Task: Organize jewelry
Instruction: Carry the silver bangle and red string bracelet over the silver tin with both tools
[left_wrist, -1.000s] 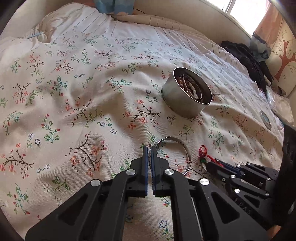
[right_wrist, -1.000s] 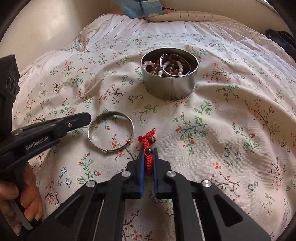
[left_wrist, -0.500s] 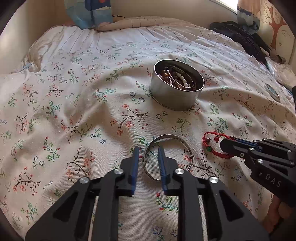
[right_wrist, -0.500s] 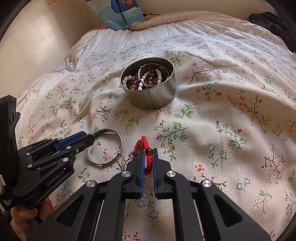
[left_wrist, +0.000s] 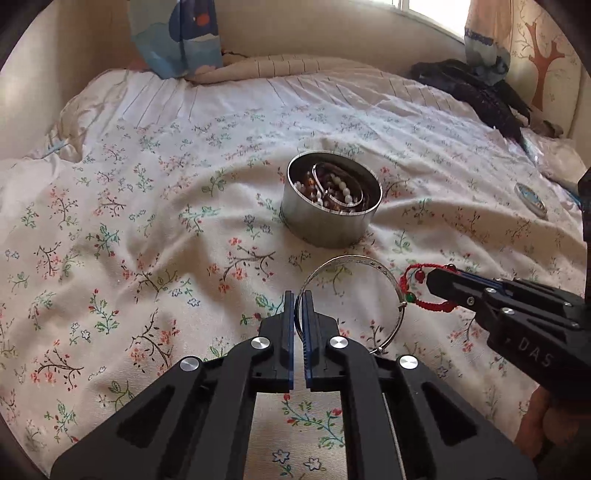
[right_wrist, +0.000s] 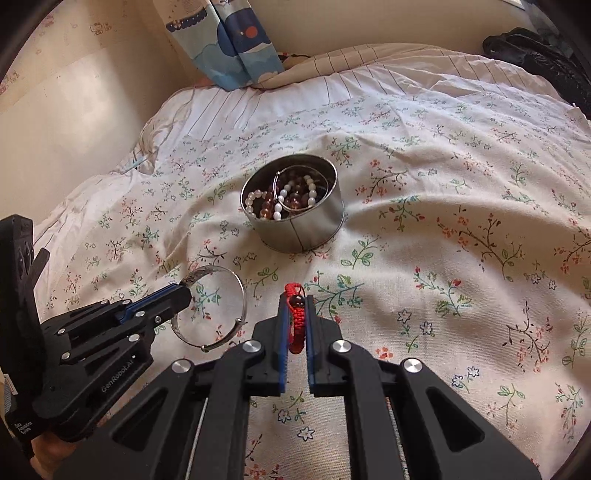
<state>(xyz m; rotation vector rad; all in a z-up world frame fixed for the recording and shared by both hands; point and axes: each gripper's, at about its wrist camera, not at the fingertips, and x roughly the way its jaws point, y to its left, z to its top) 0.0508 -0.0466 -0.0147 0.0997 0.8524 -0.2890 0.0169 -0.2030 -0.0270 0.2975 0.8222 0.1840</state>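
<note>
Beads heaped in the tin (left_wrist: 330, 221) are partly hidden by its near wall in the left wrist view; the right wrist view looks deeper and shows white and amber strands under a thin silver ring. The left gripper (left_wrist: 298, 306) is clamped on the silver bangle (left_wrist: 373, 280), whose near arc disappears behind its fingers; from the right wrist view, at nine o'clock, the same bangle (right_wrist: 218, 314) hangs clear of the flowered bedspread (right_wrist: 443, 221). The right gripper (right_wrist: 296, 314) pinches the red cord bracelet (right_wrist: 295, 321), only a loop and one dark bead showing above its pads; the left wrist view, at three o'clock, reveals a green bead too. Both pieces sit just short of the tin, at its six o'clock. Dark clothing (left_wrist: 476, 92) at one o'clock is hard to identify.
</note>
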